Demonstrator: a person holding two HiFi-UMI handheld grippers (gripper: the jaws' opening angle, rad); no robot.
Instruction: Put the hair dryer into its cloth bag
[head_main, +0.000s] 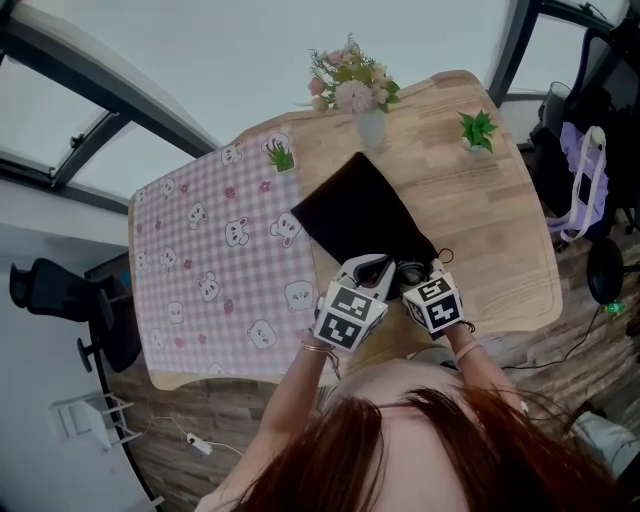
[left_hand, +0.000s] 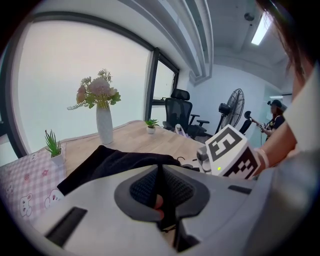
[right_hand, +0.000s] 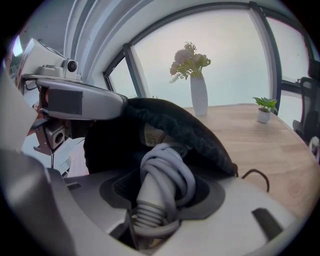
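One cloth bag (head_main: 360, 220), table's (head_main: 500, 230) near edge, rim pinched in left gripper's (head_main: 375, 268) closed jaws. One hair dryer (right_hand: 160, 175), clamped in right gripper's (head_main: 412, 272) jaws at bag's mouth. Two potted plants (head_main: 281, 157) (head_main: 478, 130), one vase (head_main: 370, 128).

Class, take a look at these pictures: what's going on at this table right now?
A person is working two handheld grippers at a wooden table. The left gripper is shut on the rim of the black bag, holding its mouth up. The right gripper grips the hair dryer by its cord-wrapped handle, with the dryer's far end already inside the bag's mouth. The handle end is not yet in.
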